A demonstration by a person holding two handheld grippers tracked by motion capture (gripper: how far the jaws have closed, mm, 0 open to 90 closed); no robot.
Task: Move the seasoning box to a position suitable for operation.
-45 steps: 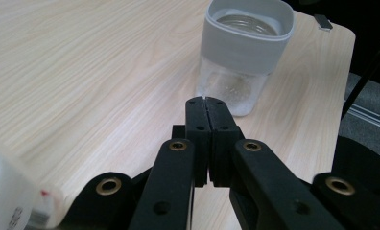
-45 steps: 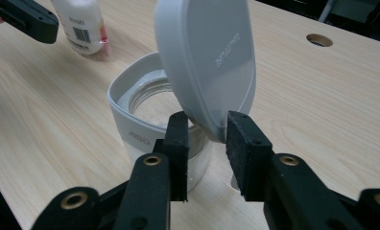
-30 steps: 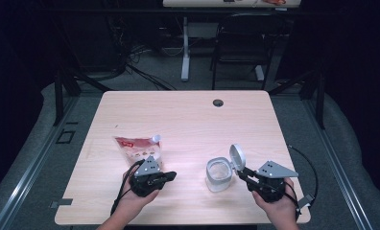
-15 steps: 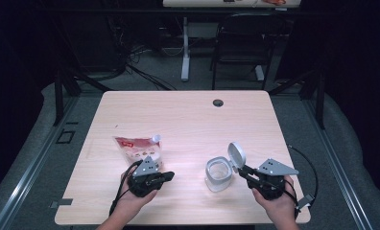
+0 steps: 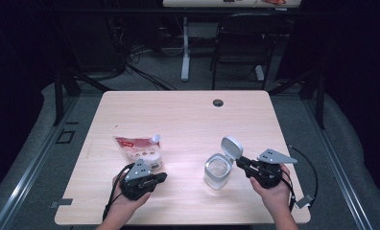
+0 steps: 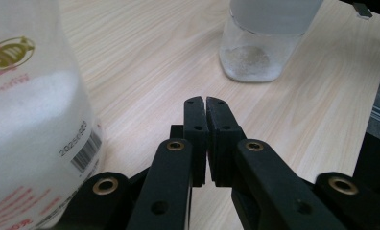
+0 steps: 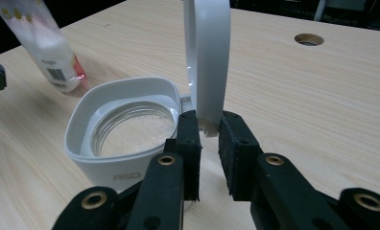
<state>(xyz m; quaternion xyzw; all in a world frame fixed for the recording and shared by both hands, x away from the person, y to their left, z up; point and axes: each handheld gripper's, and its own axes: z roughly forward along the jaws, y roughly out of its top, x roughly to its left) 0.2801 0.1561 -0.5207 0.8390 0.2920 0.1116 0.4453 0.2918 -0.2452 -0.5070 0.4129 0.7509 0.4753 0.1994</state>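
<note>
Jar [image 5: 218, 171], lid [image 5: 230, 146] flipped upright, front-right on tabletop [image 5: 188, 120]. Right gripper [image 7: 208, 128] jaws just closing, pinching lid edge. Left gripper [image 6: 206, 108] jaws clenched, empty. Pouch [image 5: 139, 148] lies just beyond it, well apart from jar. Cable hole [image 5: 218, 102] far edge.

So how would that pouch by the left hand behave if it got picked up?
The pouch looks like soft film, so it would probably sag. The white powder inside likely shifts and gives it some weight. Its glossy surface may be slippery.
</note>
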